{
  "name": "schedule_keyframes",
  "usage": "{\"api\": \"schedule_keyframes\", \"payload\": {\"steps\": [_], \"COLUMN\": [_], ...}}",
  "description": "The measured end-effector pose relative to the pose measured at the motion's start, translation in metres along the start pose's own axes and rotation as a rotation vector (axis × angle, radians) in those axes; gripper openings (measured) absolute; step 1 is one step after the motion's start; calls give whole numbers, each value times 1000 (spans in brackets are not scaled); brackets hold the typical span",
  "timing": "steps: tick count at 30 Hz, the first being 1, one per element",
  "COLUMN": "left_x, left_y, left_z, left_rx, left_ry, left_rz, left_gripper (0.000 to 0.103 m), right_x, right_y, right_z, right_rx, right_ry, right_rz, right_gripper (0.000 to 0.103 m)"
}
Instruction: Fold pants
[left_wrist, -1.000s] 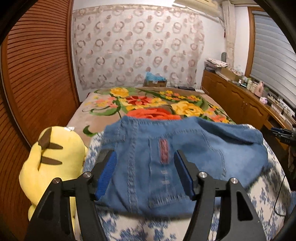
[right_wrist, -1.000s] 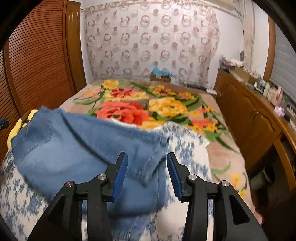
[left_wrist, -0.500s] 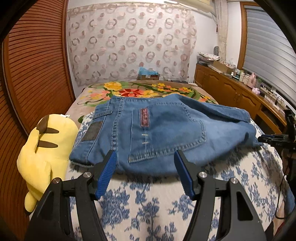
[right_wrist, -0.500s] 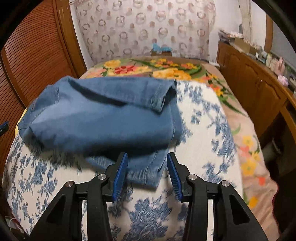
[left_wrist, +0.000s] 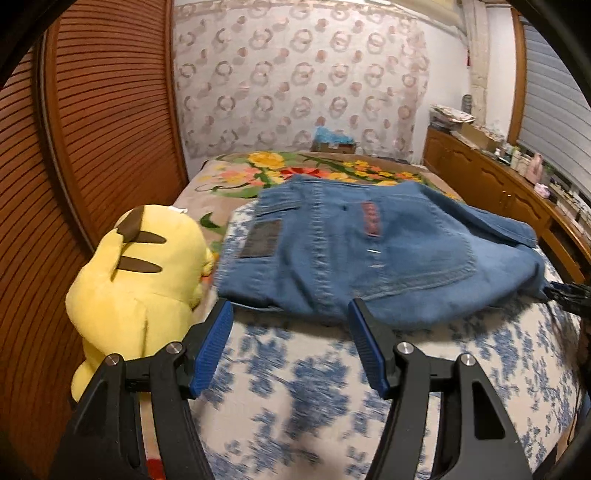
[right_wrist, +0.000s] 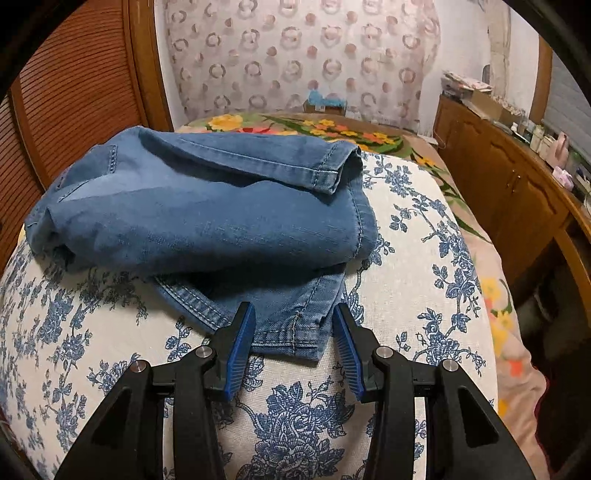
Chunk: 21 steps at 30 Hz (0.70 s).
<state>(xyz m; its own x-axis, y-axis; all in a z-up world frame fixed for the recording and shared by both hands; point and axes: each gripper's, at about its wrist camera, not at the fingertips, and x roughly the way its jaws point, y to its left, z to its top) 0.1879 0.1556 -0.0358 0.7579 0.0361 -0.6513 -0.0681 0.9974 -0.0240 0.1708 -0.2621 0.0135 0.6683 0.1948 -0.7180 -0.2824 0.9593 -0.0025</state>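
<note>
Folded jeans on the blue-flowered cover, both my tongs released and holding nothing.

The jeans (right_wrist: 207, 206) lie just beyond my right gripper (right_wrist: 293, 339), long axis left to right, a loose hem poking out near between its spread jaws. My left gripper (left_wrist: 290, 341) hangs short of the waistband end, so the right is nearer. A yellow plush toy (left_wrist: 140, 280) sits left, just beside the waistband; cabinets (right_wrist: 495, 177) stand well right.
</note>
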Motion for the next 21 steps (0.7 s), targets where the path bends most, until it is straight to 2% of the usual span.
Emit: {"api": "schedule_keyframes", "payload": {"steps": [4, 8, 16, 21], "left_x": [21, 46, 84, 91], "left_y": [16, 30, 37, 34], "left_z": [9, 18, 17, 9], "left_rx": [-32, -100, -131, -121], "left_ry": [29, 63, 146, 173], "left_rz": [12, -37, 42, 54], "left_gripper": [65, 65, 65, 65], "right_x": [1, -1, -5, -5], "right_y": [2, 2, 4, 5], "right_z": [-1, -1, -1, -1], "right_rx": [-1, -4, -7, -8], "right_ry": [-1, -2, -2, -1], "right_rz": [0, -3, -4, -4], "right_gripper": [46, 46, 46, 46]}}
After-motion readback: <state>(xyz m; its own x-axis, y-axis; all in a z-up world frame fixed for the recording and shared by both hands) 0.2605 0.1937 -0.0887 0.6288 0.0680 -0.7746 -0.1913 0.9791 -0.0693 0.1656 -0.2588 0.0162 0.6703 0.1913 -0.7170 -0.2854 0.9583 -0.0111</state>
